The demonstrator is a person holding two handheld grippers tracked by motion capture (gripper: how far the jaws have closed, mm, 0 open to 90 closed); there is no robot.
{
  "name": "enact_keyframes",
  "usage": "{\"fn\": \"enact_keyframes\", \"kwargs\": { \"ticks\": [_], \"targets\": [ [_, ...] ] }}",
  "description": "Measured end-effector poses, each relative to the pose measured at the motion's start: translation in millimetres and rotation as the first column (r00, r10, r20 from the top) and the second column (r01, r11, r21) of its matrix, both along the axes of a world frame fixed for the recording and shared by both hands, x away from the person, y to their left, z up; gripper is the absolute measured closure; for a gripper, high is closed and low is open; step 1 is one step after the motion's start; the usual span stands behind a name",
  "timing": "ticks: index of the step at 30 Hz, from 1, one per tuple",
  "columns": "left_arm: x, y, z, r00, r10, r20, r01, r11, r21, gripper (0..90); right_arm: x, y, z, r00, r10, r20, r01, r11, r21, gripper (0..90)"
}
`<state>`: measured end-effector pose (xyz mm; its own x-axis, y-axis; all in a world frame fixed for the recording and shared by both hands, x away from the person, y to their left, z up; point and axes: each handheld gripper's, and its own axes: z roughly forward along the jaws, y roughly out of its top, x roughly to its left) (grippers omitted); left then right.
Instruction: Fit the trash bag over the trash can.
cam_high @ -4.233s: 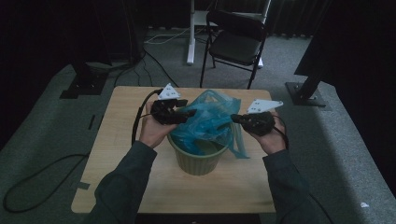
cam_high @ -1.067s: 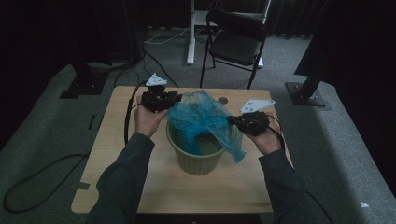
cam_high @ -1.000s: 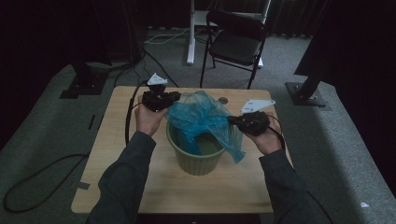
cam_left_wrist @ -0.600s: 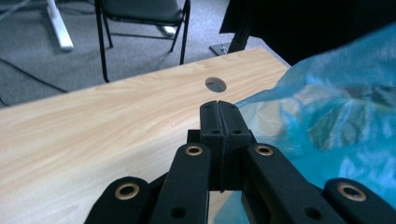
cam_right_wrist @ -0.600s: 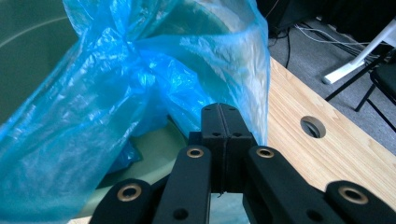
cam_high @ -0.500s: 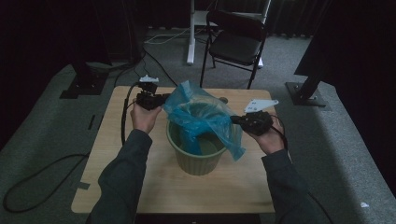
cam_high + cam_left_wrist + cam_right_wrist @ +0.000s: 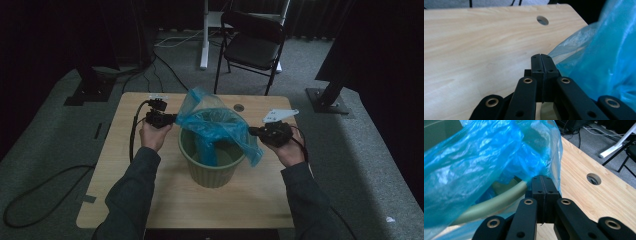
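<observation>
Both grippers (image 7: 176,119) (image 7: 251,131) apparently pinch blue bag (image 7: 215,120) over green bin (image 7: 210,170).

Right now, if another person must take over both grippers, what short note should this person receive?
Left gripper: jaws shut on the edge of the blue plastic bag, held out to the left of the green bin.
Right gripper: jaws shut on the bag's opposite edge, just outside the bin's right rim.
Things: the bin stands in the middle of the wooden table; the bag's lower part hangs inside it, its mouth stretched open above.
Done: bag placed in the bin and opened.
Left: probably pull the bag's edge down over the rim all around, then release.
</observation>
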<state>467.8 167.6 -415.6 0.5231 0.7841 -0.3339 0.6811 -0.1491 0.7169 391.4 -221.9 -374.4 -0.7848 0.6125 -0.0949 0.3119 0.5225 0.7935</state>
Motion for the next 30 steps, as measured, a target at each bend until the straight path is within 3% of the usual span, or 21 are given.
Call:
{"fn": "enact_keyframes", "kwargs": {
  "ticks": [6,15,20,26,30],
  "targets": [
    [-10.4,3.8,-17.2,0.999,-0.026,-0.036,0.024,0.997,-0.074,89.6,-0.4,-3.1,-9.4,0.9996,0.003,-0.028,-0.004,0.9999,-0.015,90.0],
    [-26.5,6.5,-29.0,0.9978,-0.05,-0.045,0.047,0.9964,-0.071,89.5,-2.4,-5.5,-18.4,0.9976,0.015,-0.068,-0.018,0.9991,-0.039,90.0],
    [-33.8,12.5,-23.0,0.9987,-0.046,-0.019,0.045,0.9958,-0.08,85.5,-3.7,-8.0,-18.8,0.998,0.004,-0.064,-0.008,0.9984,-0.057,89.9],
    [-45.0,26.6,-7.6,0.9994,-0.022,0.028,0.024,0.9962,-0.084,71.9,-8.5,-15.5,-2.8,0.9996,-0.027,-0.012,0.026,0.9993,-0.027,77.8],
    [-53.2,34.7,0.4,0.9985,-0.01,0.053,0.015,0.9953,-0.096,68.6,-13.5,-16.9,10.3,0.999,-0.039,0.023,0.039,0.9992,-0.01,71.3]
  ]
}}
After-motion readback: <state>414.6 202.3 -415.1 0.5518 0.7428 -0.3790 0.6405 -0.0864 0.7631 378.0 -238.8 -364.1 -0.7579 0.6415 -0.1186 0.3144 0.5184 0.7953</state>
